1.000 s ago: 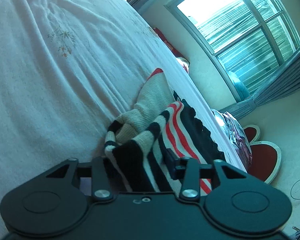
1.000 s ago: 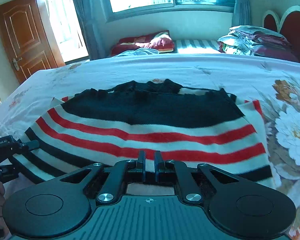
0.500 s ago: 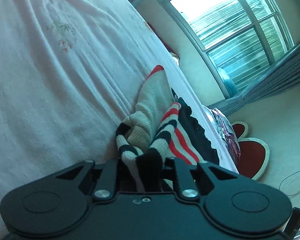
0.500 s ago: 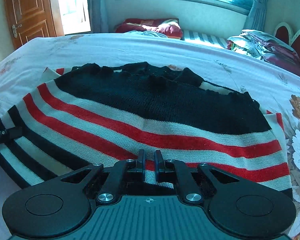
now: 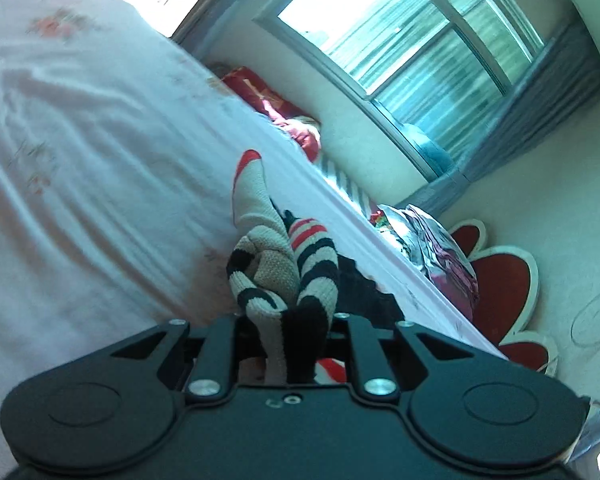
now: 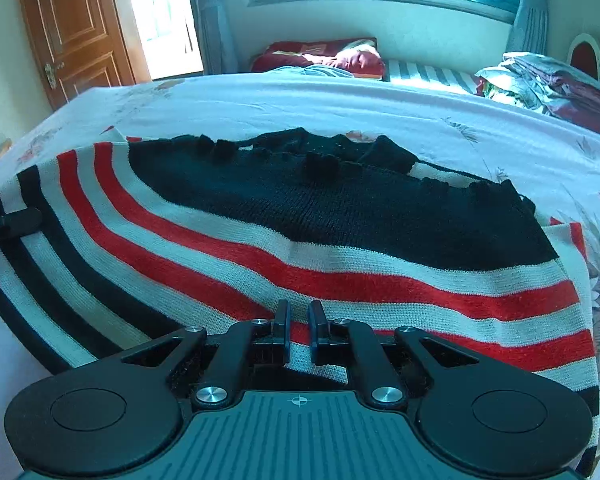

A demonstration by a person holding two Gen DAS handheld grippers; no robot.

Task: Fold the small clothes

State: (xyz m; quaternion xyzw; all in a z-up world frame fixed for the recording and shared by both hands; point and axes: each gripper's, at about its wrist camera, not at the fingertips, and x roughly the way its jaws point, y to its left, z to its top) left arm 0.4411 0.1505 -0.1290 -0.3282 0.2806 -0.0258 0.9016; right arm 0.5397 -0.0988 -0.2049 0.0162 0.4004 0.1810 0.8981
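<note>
A knitted sweater (image 6: pixel 340 216), black on top with red, white and black stripes, lies spread on the white floral bed (image 6: pixel 300 100). My right gripper (image 6: pixel 300 332) is shut on its near striped hem, which passes between the two fingers. In the right wrist view my left gripper (image 6: pixel 8 222) pinches the sweater's left edge. The left wrist view shows that gripper (image 5: pixel 294 336) shut on a bunched striped corner of the sweater (image 5: pixel 300 264), held up off the bed (image 5: pixel 80 160). The fabric hides its fingertips.
A pile of folded bedding (image 6: pixel 548 80) sits at the bed's far right by a red headboard (image 5: pixel 504 280). A red pillow (image 6: pixel 324 56) lies beyond the bed under the window. A wooden door (image 6: pixel 72 32) stands at the far left.
My left gripper closed on the sweater's striped corner and rose, pulling it up off the bed. The right gripper kept its hold on the hem and shifted slightly.
</note>
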